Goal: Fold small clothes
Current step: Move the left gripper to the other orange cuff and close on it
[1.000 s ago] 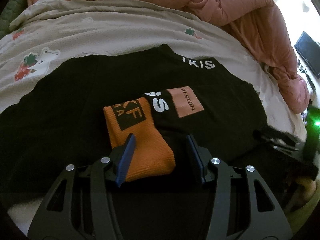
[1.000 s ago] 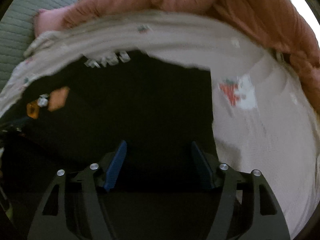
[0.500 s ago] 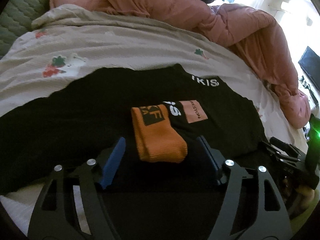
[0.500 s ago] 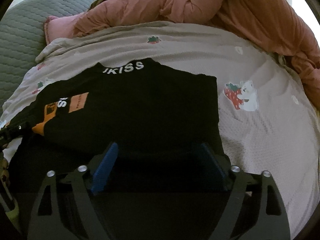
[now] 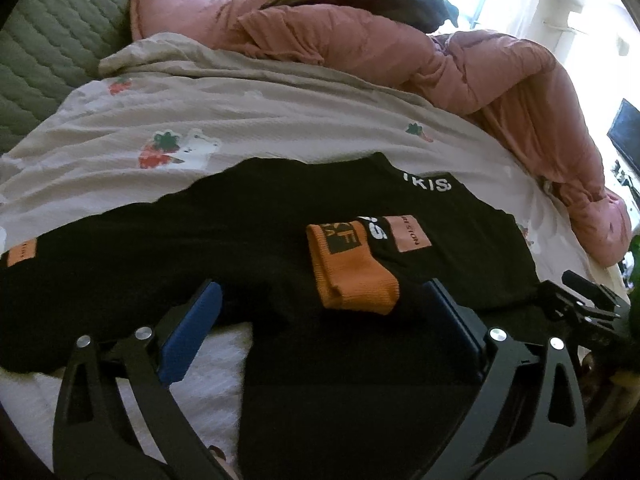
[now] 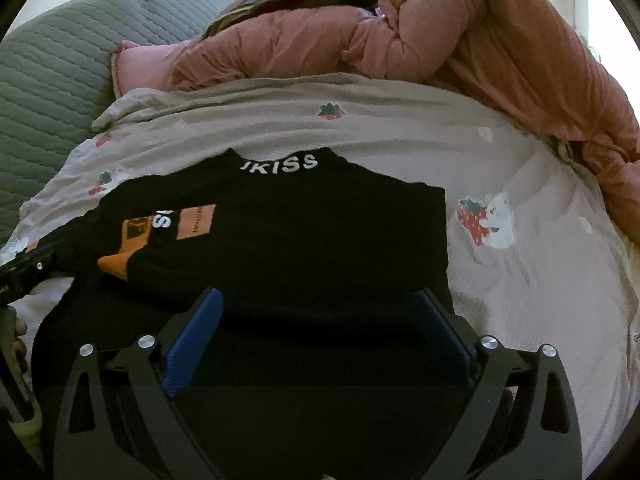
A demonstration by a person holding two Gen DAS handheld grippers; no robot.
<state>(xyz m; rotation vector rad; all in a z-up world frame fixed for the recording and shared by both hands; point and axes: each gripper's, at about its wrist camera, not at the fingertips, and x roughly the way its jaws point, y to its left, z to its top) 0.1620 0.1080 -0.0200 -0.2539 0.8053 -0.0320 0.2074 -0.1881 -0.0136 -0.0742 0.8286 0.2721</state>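
A black sweater (image 5: 248, 240) lies spread on the bed, white letters at its collar (image 6: 280, 165). One sleeve is folded across the body, and its orange cuff (image 5: 352, 276) rests flat on top. My left gripper (image 5: 322, 292) hovers just short of that cuff, jaws opening wide, pads touching nothing. Over the sweater's near hem, my right gripper (image 6: 318, 298) also has its jaws opening, with only flat black cloth below them. The other sleeve's orange patch (image 5: 22, 252) shows at far left. Each gripper appears at the edge of the other's view (image 5: 580, 300) (image 6: 24, 268).
A cream sheet with strawberry prints (image 6: 520, 280) covers the bed around the sweater. A bunched pink duvet (image 5: 480, 76) runs along the back and right side. A grey quilted headboard (image 6: 52, 80) stands behind on the left. A dark screen (image 5: 626, 136) sits at far right.
Both grippers have spread their jaws much wider and drawn back and up from the sweater. The orange cuff, earlier between the left fingers, now lies free ahead of them.
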